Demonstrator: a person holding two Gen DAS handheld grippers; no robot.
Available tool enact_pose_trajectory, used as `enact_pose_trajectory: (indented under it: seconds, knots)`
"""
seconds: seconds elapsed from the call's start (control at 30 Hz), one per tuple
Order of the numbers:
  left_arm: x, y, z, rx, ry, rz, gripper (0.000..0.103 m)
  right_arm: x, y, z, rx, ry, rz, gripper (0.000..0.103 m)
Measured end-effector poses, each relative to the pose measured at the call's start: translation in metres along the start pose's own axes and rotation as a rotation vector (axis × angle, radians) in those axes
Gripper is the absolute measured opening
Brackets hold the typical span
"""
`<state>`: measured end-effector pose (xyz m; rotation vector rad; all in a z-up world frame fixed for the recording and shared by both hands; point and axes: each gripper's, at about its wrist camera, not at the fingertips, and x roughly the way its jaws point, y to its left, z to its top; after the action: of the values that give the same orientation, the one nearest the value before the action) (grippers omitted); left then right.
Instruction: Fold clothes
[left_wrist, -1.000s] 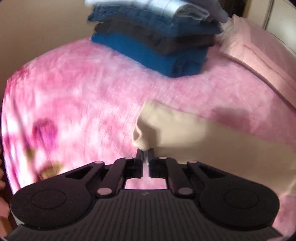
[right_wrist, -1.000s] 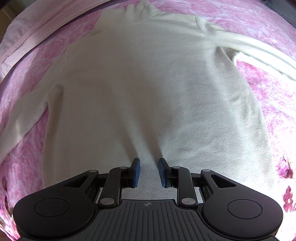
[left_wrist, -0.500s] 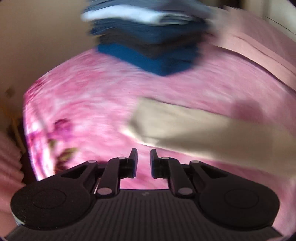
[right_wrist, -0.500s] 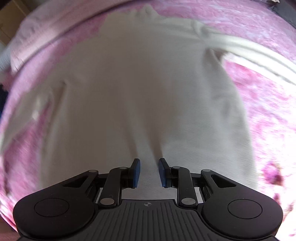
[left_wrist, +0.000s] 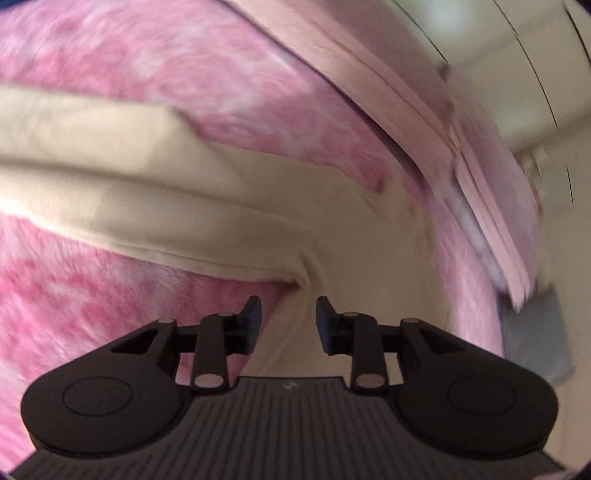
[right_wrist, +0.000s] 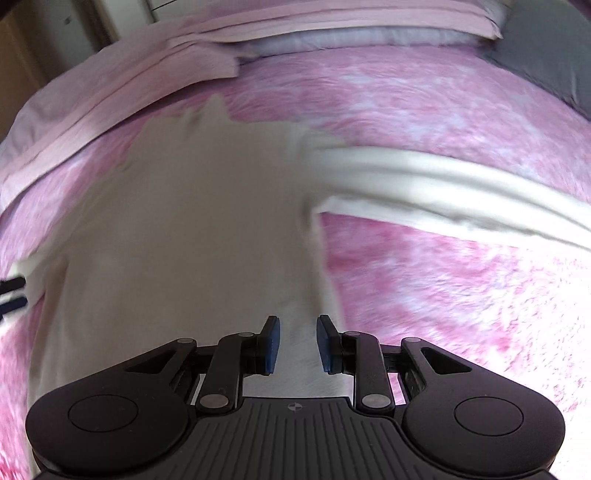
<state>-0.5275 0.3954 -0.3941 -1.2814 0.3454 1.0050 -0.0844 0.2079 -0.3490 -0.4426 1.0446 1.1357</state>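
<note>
Since the sweater lies flat on the pink blanket with its body running away from you toward the pillows, each sleeve stretches crosswise, one out to either side. Your left gripper hangs over the left armpit seam, its jaws opening with nothing clamped. Your right gripper, jaws apart and empty, sits over the right side edge, nearer the right sleeve.

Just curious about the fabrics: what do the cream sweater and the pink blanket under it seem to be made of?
Sweater: probably a soft fine knit, matte and smooth, draping in gentle folds. Blanket: seemingly plush fleece, with a fuzzy mottled pink pile. Blur leaves both uncertain.
</note>
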Motion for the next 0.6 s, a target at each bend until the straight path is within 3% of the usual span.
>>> enact_pose_trajectory:
  seconds: [0.17, 0.23, 0.27, 0.3, 0.37, 0.5, 0.6]
  knots:
    - [0.022, 0.019, 0.007, -0.148, -0.052, 0.014, 0.031, -0.007, -0.032, -0.008, 0.060, 0.015, -0.017, 0.026]
    - [0.029, 0.026, 0.010, -0.173, -0.060, 0.020, 0.019, -0.006, -0.034, -0.015, 0.070, 0.037, -0.018, 0.027]
    - [0.032, 0.029, 0.011, -0.190, -0.061, 0.021, 0.000, -0.005, -0.034, -0.018, 0.069, 0.036, -0.019, 0.027]
    - [0.033, 0.032, 0.013, -0.200, -0.069, 0.017, 0.000, -0.004, -0.034, -0.020, 0.068, 0.031, -0.019, 0.028]
    - [0.029, 0.028, 0.019, -0.111, -0.110, 0.034, 0.000, -0.003, -0.035, -0.021, 0.066, 0.029, -0.020, 0.028]
    - [0.030, 0.011, 0.022, 0.263, -0.119, 0.171, 0.003, 0.000, -0.035, -0.019, 0.070, 0.043, -0.023, 0.028]
    - [0.024, 0.001, 0.025, 0.370, -0.066, 0.197, 0.002, 0.001, -0.030, -0.011, 0.046, 0.072, -0.033, 0.029]
